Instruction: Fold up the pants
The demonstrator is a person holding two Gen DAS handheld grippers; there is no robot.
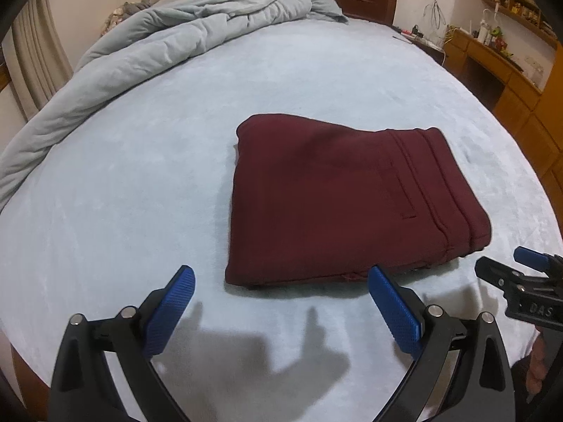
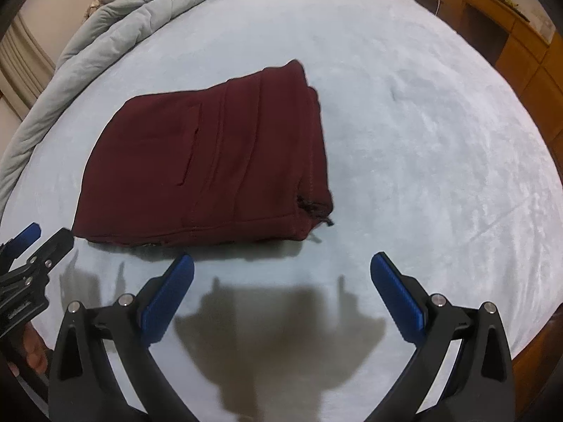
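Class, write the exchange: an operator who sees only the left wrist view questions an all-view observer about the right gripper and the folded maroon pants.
Operator: Is the right gripper holding anything?
Observer: No. Its jaws are wide open and empty, over bare bed sheet.
Operator: How does the waistband end of the pants look from the other side?
Observer: That end shows stacked layers, and a dark cord pokes out at its near corner.
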